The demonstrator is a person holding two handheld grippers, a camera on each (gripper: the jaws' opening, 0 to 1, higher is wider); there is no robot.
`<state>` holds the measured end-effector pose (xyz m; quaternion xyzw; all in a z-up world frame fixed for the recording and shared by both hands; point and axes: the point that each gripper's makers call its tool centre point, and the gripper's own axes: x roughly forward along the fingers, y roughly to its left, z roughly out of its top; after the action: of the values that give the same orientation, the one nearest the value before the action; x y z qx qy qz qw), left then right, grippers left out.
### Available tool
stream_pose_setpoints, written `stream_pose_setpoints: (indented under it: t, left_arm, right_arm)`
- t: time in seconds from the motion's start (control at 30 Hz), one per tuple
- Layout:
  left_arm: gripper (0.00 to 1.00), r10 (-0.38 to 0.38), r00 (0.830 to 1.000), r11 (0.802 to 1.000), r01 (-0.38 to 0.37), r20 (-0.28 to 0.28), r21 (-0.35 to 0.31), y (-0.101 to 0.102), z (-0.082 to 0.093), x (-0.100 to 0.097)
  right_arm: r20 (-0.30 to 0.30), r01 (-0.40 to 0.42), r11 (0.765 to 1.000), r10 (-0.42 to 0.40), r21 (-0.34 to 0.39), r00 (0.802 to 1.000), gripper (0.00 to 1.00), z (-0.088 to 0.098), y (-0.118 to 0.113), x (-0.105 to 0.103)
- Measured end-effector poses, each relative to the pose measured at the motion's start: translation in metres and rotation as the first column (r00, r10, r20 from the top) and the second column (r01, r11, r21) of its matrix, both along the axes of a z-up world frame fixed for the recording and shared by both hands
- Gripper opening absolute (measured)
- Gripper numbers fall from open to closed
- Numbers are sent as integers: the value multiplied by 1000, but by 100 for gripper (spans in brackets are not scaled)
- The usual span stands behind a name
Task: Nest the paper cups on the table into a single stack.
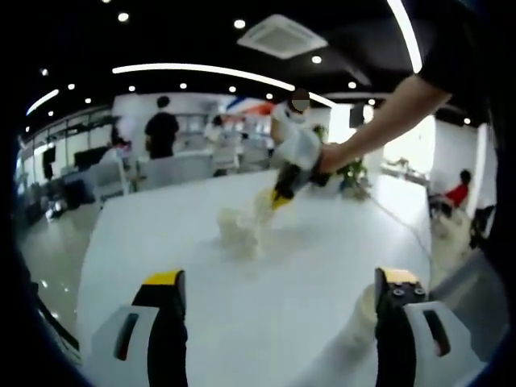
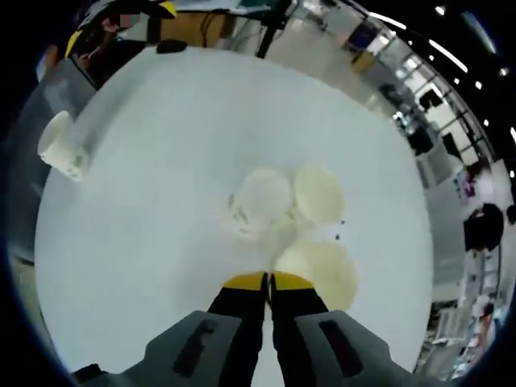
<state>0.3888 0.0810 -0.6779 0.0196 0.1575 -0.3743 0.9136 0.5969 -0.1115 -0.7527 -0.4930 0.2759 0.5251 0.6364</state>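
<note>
Three white paper cups stand close together mid-table: two (image 2: 262,197) (image 2: 318,193) side by side, and a third cup (image 2: 322,270) nearer, its rim at my right gripper's (image 2: 268,282) tips. That gripper's jaws are pressed together on this rim. In the left gripper view the right gripper (image 1: 276,197) is held by a hand above the cup cluster (image 1: 240,230). My left gripper (image 1: 280,280) is open, jaws wide apart, with another paper cup (image 1: 356,321) just inside its right jaw. That lone cup (image 2: 60,145) stands near the table's edge, by the left gripper (image 2: 119,24).
The round white table (image 1: 201,266) has bare surface around the cups. A person's arm (image 1: 387,113) reaches in from the right. Office chairs, desks and standing people (image 1: 161,129) fill the room behind the table.
</note>
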Motion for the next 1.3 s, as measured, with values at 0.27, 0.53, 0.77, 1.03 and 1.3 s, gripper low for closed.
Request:
stream_pose_setpoints:
  t: [0.27, 0.53, 0.77, 1.03, 1.3]
  left_arm:
    - [98, -25, 999, 1000, 25, 29, 12, -1, 9, -1]
    - [98, -32, 999, 999, 31, 44, 13, 0, 14, -4]
    - [97, -47, 997, 999, 46, 60, 13, 2, 18, -5]
    - [97, -52, 996, 998, 50, 69, 23, 7, 19, -9]
    - [97, -41, 996, 999, 40, 80, 18, 13, 23, -11]
  right_arm:
    - [48, -3, 996, -1, 90, 999, 0, 54, 10, -34]
    - [120, -49, 982, 27, 183, 992, 0, 119, 34, -78]
    - [165, -107, 967, 69, 230, 984, 0, 159, 55, -114]
    - [131, -154, 951, 122, 269, 984, 0, 190, 77, -170]
    - [41, -210, 944, 207, 253, 978, 0, 189, 89, -229]
